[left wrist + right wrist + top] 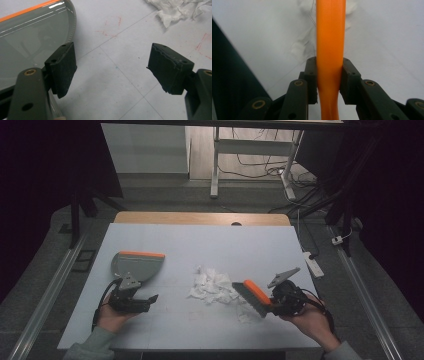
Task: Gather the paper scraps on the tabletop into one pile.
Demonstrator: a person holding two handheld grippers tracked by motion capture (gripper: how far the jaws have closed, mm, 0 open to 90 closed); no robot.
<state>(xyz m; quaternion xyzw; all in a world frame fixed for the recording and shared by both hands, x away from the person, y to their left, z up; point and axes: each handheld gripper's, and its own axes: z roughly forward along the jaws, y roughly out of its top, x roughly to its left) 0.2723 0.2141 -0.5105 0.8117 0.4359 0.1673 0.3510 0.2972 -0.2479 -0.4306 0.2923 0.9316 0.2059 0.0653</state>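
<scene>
Centrally, a brush (254, 298) with an orange back was clamped between the right gripper's (272, 301) jaws, bristles down at the right edge of a heap of crumpled tissue (212, 286) on the white table (200, 245). Right gripper view: both pads pressed the orange handle (330, 50). Left of the heap lay a grey dustpan (136, 265) with an orange lip. The left gripper (150, 300) hovered just beside it, jaws wide apart, nothing between. No readable writing; faint red marks (110, 26) on the table.
</scene>
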